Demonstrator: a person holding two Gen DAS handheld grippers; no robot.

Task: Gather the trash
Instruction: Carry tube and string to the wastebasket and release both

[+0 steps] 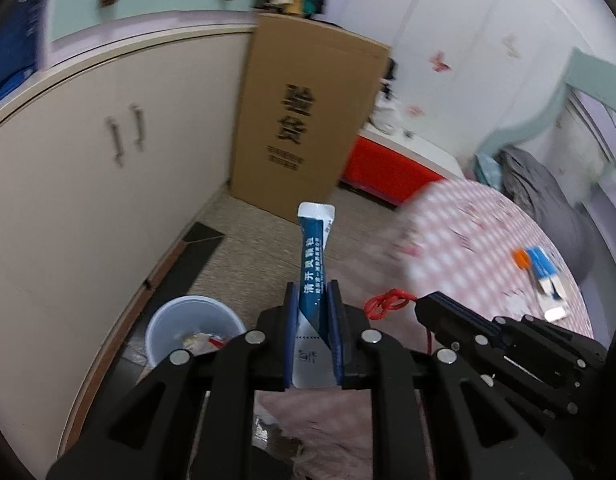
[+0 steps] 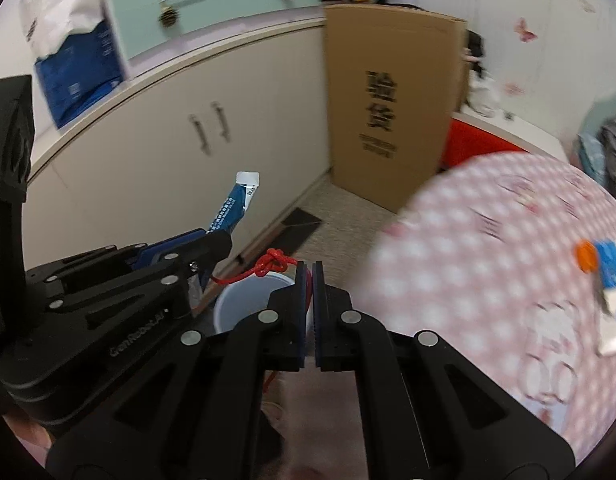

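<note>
My left gripper [image 1: 312, 292] is shut on a blue and white sachet [image 1: 314, 256] that sticks up between its fingers; it also shows in the right wrist view [image 2: 232, 208]. My right gripper [image 2: 306, 270] is shut on a knotted red string [image 2: 267, 266], seen too in the left wrist view [image 1: 386, 303]. A white trash bin [image 1: 191, 328] with some wrappers inside stands on the floor below and left of the left gripper; its rim [image 2: 243, 300] lies just beyond the right gripper. More blue, white and orange wrappers [image 1: 542, 276] lie on the pink checked bed [image 1: 468, 240].
A beige cabinet [image 1: 87, 184] runs along the left. A tall cardboard box [image 1: 308, 120] leans at the cabinet's end. A red and white low table [image 1: 392, 168] stands behind the box. Grey bedding [image 1: 548, 196] lies at the bed's far end.
</note>
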